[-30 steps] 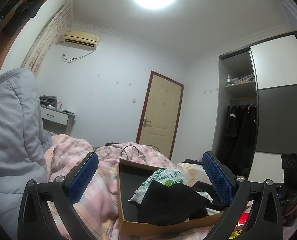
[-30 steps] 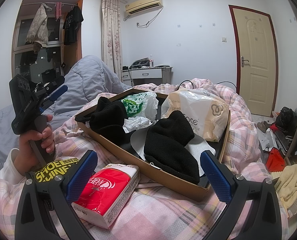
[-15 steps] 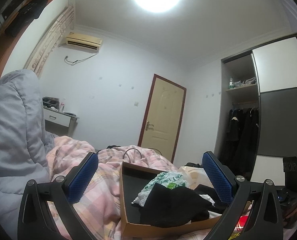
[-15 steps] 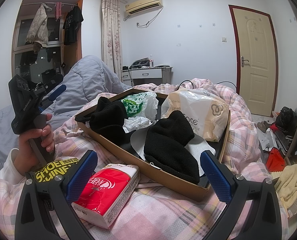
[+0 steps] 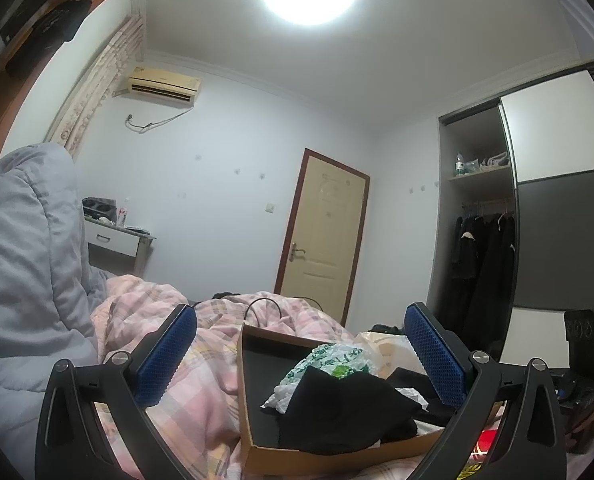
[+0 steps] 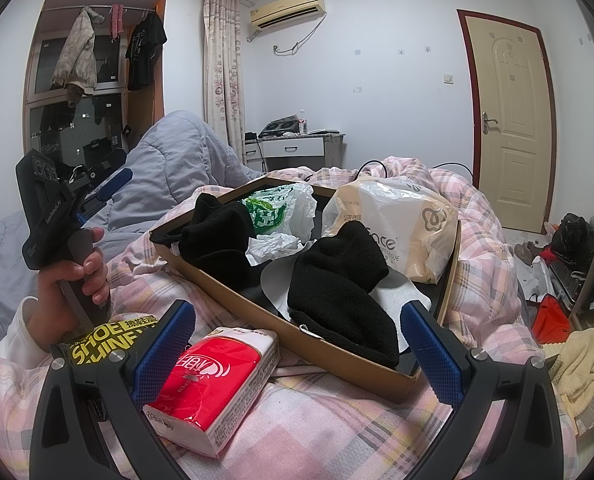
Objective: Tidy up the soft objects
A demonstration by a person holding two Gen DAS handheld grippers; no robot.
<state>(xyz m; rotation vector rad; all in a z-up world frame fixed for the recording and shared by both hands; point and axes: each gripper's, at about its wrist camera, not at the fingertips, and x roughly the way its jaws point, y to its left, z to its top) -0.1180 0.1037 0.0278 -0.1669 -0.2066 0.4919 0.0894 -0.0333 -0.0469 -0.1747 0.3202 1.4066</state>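
On the pink bedspread [image 6: 337, 432] our box [image 6: 337, 364] holds black socks [image 6: 337, 292]; both our left gripper [image 5: 301, 356] and right gripper [image 6: 297, 352] hang released, empty.

Left gripper [image 5: 300, 356] raised, tilted upward, jaws wide – right gripper [image 6: 297, 354] low, jaws wide, empty.

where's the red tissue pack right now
In the right wrist view the red tissue pack lies low and left on the pink plaid quilt, just outside the cardboard box, beside the black-and-yellow packet.
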